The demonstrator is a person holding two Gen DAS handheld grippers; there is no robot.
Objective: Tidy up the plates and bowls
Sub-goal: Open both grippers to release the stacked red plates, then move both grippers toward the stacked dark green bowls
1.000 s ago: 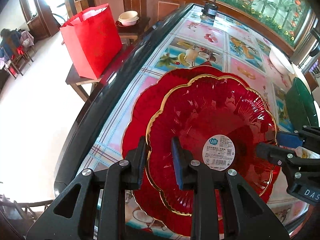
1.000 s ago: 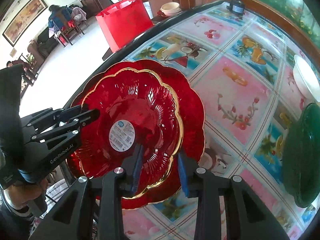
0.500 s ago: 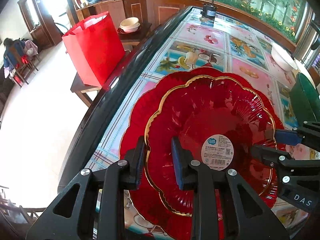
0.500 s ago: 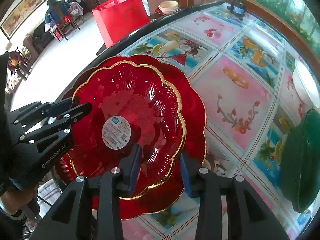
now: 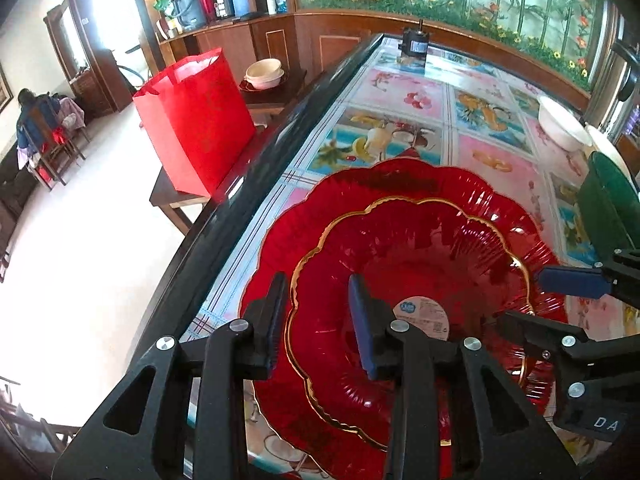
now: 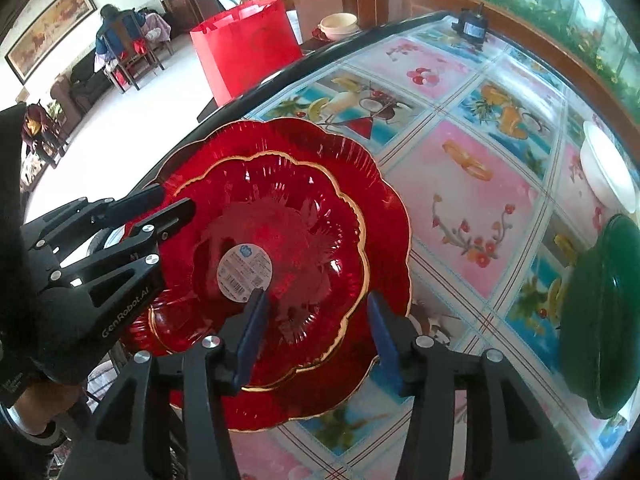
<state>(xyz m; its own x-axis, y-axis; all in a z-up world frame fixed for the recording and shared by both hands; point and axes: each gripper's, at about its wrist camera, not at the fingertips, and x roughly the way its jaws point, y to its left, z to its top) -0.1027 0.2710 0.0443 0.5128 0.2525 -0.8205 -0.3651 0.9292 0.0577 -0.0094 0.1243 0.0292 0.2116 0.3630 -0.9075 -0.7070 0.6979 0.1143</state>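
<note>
Both my left hand-held gripper (image 5: 316,320) and right hand-held gripper (image 6: 316,328) gape, unclamped, astride opposite scalloped rims of the smaller gold-edged red glass plate (image 6: 280,248), which looks stiff, slick and chippable.

red gift bag (image 5: 196,120) on side table, seated person (image 6: 116,28), black device (image 5: 414,44) on fruit-print tabletop

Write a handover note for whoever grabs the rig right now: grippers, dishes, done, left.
Left gripper: open, fingers straddling one rim of the gold-rimmed red plate.
Right gripper: open, straddling the same plate's opposite rim.
Dishes: that plate sits nested on the larger red plate at the table edge; green dish and white bowl sit farther along.
Done: red plates stacked.
Left: back both grippers off, then probably handle the green dish and white bowl.
</note>
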